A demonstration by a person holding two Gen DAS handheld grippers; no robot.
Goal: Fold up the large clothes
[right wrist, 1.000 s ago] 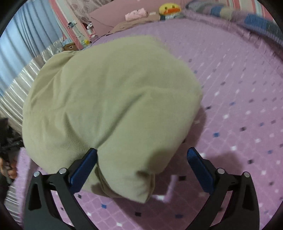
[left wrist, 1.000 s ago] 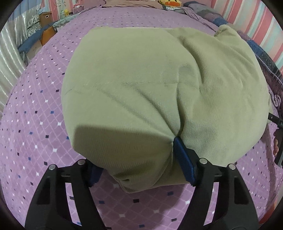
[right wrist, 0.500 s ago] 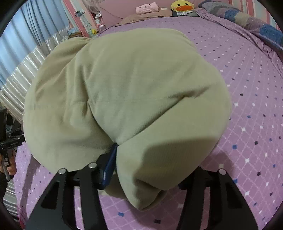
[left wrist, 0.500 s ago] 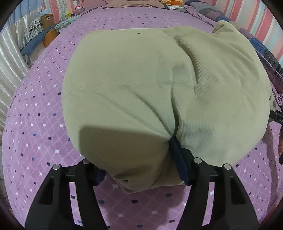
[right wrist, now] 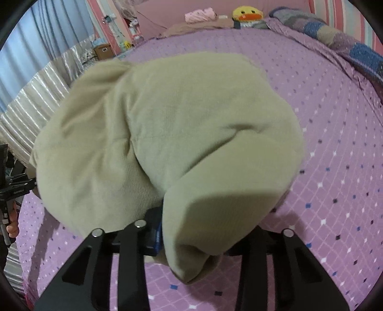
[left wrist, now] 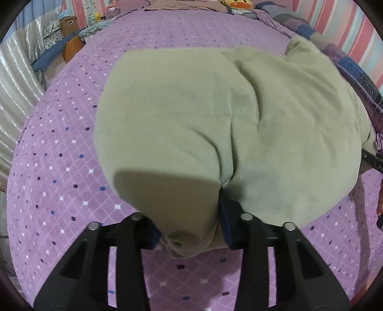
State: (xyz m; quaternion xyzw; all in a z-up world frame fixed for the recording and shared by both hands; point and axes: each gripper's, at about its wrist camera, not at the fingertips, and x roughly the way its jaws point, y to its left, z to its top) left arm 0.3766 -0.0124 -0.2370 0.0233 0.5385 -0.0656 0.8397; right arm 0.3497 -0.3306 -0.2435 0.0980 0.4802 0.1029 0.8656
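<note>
A large olive-green knit garment (left wrist: 203, 114) lies bunched on the purple diamond-print bedspread (left wrist: 59, 167). In the left wrist view my left gripper (left wrist: 191, 229) has its jaws closing on a gathered near corner of the garment, and both blue pads press the fabric. In the right wrist view the same garment (right wrist: 179, 124) fills the middle. My right gripper (right wrist: 194, 239) is closing its jaws on another bunched corner; its right pad is hidden under the cloth. The corner hangs down between the fingers in each view.
A yellow duck plush (right wrist: 247, 13) and a pink folded item (right wrist: 201, 13) sit at the head of the bed. A patchwork blanket (left wrist: 347, 64) runs along the right side. Cardboard boxes (left wrist: 69, 21) and a silvery pleated cover (left wrist: 14, 79) are off the left edge.
Both grippers have narrowed onto the garment's corners. The right one stood wide open around the fabric a second ago and now clamps it, lifted a little. The left hand has stayed in place.
</note>
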